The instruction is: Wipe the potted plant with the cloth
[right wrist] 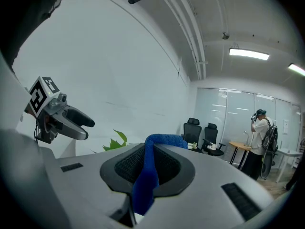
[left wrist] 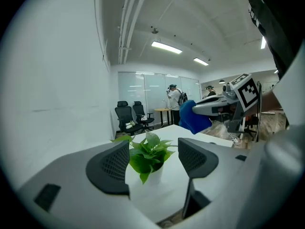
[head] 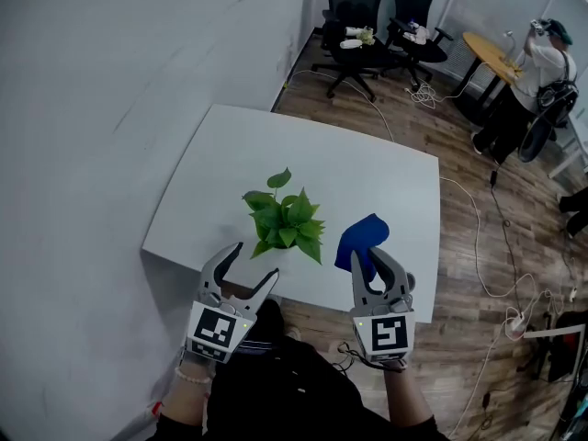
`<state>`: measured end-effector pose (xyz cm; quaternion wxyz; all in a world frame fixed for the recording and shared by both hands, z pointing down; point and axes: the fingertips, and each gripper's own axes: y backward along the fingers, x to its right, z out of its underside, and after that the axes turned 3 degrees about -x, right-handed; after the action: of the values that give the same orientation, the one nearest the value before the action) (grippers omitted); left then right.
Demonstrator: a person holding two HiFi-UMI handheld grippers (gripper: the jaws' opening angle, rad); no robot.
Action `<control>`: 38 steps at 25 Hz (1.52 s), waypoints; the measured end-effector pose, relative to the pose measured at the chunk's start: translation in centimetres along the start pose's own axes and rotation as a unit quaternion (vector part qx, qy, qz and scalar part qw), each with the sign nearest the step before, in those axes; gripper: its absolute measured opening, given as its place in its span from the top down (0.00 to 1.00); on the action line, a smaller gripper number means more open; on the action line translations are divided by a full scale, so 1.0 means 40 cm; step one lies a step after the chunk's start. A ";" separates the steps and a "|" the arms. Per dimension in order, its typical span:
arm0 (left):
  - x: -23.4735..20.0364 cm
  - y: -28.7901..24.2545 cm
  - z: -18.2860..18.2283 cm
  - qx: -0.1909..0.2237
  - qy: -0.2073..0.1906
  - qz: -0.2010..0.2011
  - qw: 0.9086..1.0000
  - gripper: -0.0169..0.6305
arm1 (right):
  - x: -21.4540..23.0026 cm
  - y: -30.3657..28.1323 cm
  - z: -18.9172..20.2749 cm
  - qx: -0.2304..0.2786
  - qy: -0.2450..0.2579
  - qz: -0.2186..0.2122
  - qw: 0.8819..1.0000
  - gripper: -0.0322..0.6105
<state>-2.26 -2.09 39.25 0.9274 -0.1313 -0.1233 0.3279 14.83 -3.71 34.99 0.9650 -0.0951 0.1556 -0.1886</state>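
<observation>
1. The potted plant (head: 287,220) is standing on the white table (head: 367,173), close to the table's 6 o'clock edge in the head view.
2. Its white pot (left wrist: 154,174) is sitting upright and holding a bunch of green leaves. The leaves are spreading out over the rim and hiding most of the pot from above.
3. The left gripper (head: 255,261) is hovering at the plant's 7 o'clock with its jaws standing wide apart and gripping nothing. In the left gripper view the plant is showing through the gap, farther out and untouched.
4. The right gripper (head: 372,257) is sitting at the plant's 4 o'clock with its jaws clamping the blue cloth (head: 361,239). The cloth is bunching up past the jaw tips, just beside the leaves at their 3 o'clock.
5. Two black office chairs (head: 354,12) are standing beyond the table at 12 o'clock, with small pale things lying on their seats.
6. A person (head: 542,72) is standing at 2 o'clock beside a round wooden table (head: 487,49).
</observation>
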 end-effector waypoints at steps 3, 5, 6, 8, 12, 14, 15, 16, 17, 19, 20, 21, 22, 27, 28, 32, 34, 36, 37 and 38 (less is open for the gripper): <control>-0.002 -0.041 0.045 -0.026 -0.019 0.019 0.999 0.46 | 0.003 -0.038 0.005 -0.001 0.010 -0.014 1.000 0.83; -0.015 -0.066 0.073 -0.038 -0.023 0.021 0.999 0.44 | 0.003 -0.070 0.014 -0.006 0.014 -0.024 1.000 0.83; -0.023 -0.079 0.085 -0.041 -0.020 0.021 0.999 0.43 | 0.003 -0.085 0.021 -0.011 0.018 -0.028 0.999 0.83; -0.037 -0.101 0.096 -0.043 -0.011 0.025 0.999 0.42 | 0.011 -0.116 0.031 -0.014 0.026 -0.034 0.999 0.83; -0.060 -0.140 0.093 -0.044 -0.013 0.051 0.998 0.41 | 0.032 -0.189 0.042 -0.024 0.021 -0.045 0.998 0.83; -0.062 -0.153 0.101 -0.048 -0.019 0.069 0.996 0.41 | 0.040 -0.224 0.050 -0.042 0.027 -0.054 0.997 0.83; -0.064 -0.158 0.114 -0.054 -0.019 0.076 0.995 0.41 | 0.044 -0.243 0.054 -0.046 0.029 -0.059 0.997 0.83; -0.065 -0.163 0.132 -0.062 -0.018 0.081 0.995 0.41 | 0.048 -0.264 0.057 -0.047 0.032 -0.063 0.996 0.83; -0.067 -0.169 0.149 -0.069 -0.019 0.086 0.994 0.41 | 0.051 -0.285 0.061 -0.048 0.035 -0.069 0.996 0.83; -0.071 -0.179 0.171 -0.080 -0.024 0.095 0.992 0.41 | 0.056 -0.322 0.069 -0.048 0.043 -0.081 0.995 0.83; -0.070 -0.182 0.178 -0.085 -0.027 0.099 0.991 0.41 | 0.056 -0.337 0.073 -0.048 0.048 -0.089 0.994 0.83; -0.068 -0.185 0.185 -0.088 -0.031 0.103 0.990 0.41 | 0.055 -0.351 0.077 -0.048 0.052 -0.099 0.993 0.83; -0.066 -0.188 0.192 -0.090 -0.034 0.108 0.990 0.41 | 0.051 -0.365 0.081 -0.048 0.056 -0.111 0.991 0.83; -0.062 -0.220 0.236 -0.098 -0.033 0.123 0.987 0.41 | 0.023 -0.445 0.118 -0.050 0.059 -0.188 0.979 0.83; -0.059 -0.225 0.248 -0.101 -0.033 0.124 0.987 0.41 | 0.018 -0.458 0.127 -0.052 0.057 -0.201 0.976 0.83; -0.063 -0.243 0.270 -0.112 -0.030 0.127 0.985 0.41 | 0.001 -0.509 0.145 -0.064 0.046 -0.248 0.966 0.83; -0.069 -0.254 0.272 -0.116 -0.031 0.131 0.984 0.41 | -0.013 -0.535 0.153 -0.074 0.051 -0.272 0.958 0.83; -0.072 -0.265 0.275 -0.118 -0.034 0.134 0.983 0.41 | -0.034 -0.555 0.161 -0.083 0.061 -0.295 0.950 0.83; -0.073 -0.269 0.275 -0.118 -0.035 0.136 0.983 0.41 | -0.048 -0.562 0.165 -0.088 0.065 -0.307 0.945 0.83; -0.073 -0.271 0.276 -0.118 -0.034 0.137 0.983 0.41 | -0.064 -0.566 0.169 -0.093 0.068 -0.321 0.940 0.83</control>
<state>-1.68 -10.30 52.67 0.8471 -0.2439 -0.1731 0.4392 7.29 -22.50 47.47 0.8273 -0.2163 0.1990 -0.4788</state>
